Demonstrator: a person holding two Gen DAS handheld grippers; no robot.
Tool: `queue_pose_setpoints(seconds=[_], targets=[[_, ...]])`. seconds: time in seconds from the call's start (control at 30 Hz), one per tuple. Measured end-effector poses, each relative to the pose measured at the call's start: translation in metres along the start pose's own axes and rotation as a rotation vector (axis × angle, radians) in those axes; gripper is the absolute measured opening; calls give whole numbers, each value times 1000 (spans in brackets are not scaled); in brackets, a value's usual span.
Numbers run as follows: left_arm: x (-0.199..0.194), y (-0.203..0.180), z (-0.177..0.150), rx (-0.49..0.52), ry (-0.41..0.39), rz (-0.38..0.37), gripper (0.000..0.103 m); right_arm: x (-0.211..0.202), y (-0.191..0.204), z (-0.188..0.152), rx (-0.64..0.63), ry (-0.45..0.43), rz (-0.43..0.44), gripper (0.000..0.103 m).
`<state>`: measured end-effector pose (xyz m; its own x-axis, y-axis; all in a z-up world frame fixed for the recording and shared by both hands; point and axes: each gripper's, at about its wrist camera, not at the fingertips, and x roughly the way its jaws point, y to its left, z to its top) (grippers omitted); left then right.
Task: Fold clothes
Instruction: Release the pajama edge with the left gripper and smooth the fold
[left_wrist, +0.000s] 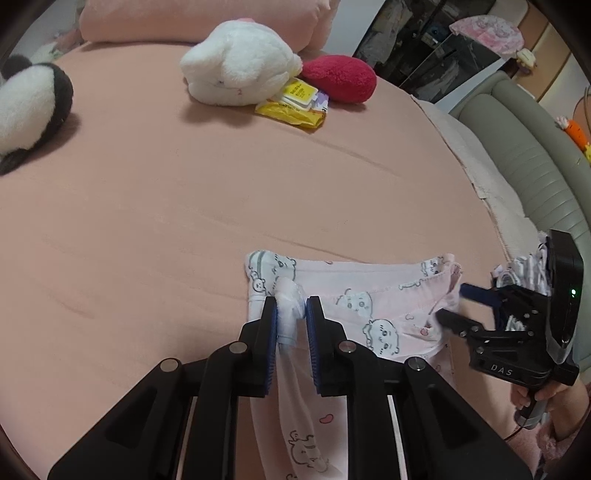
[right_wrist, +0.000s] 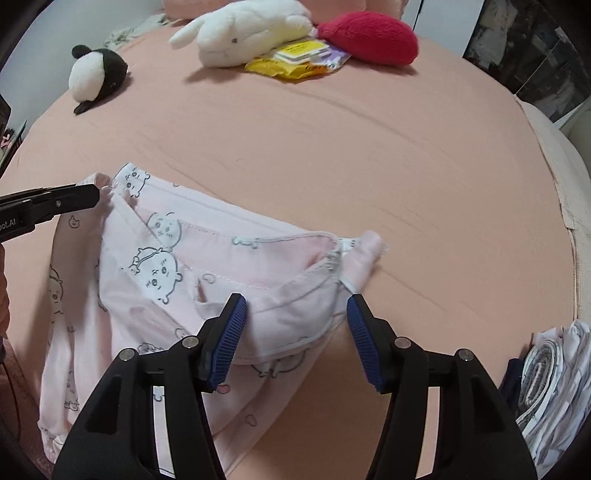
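Pink printed pants (left_wrist: 373, 306) lie at the lower centre of the left wrist view, on a pink bed (left_wrist: 184, 206); the left gripper (left_wrist: 291, 314) is pinched on a bunched white-pink corner of the waistband, its blue pads pressing the fabric from both sides; at the right edge of that view the right gripper (left_wrist: 452, 306) reaches the other end of the waistband, held by a hand (left_wrist: 532, 395); in the right wrist view the right gripper (right_wrist: 295, 310) stands wide apart, its pads either side of a waistband fold, seemingly not yet gripping it; the pants (right_wrist: 155, 258) spread across the lower left there; a white plush (left_wrist: 240, 70), red plush (left_wrist: 340, 79), yellow packets (left_wrist: 295, 103) and panda plush (left_wrist: 29, 107) sit across the top of the frame; folded laundry (right_wrist: 554, 384) lies at the lower right of the right wrist view.
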<state>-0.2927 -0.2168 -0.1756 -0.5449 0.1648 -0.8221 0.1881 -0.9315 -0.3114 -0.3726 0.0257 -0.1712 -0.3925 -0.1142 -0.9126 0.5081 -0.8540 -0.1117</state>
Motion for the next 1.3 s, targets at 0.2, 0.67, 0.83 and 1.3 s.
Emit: queue_pose_setpoints(seconds=[0.2, 0.67, 0.83, 1.3], targets=[[1, 15, 2, -37, 14, 80, 21, -29, -20, -11, 64, -76, -127, 59], [0, 12, 1, -5, 28, 42, 54, -6, 1, 3, -158, -54, -228, 39], [9, 2, -6, 33, 65, 46, 54, 17, -13, 21, -58, 17, -111, 40], [24, 3, -14, 60, 145, 91, 54, 23, -20, 14, -37, 86, -65, 48]])
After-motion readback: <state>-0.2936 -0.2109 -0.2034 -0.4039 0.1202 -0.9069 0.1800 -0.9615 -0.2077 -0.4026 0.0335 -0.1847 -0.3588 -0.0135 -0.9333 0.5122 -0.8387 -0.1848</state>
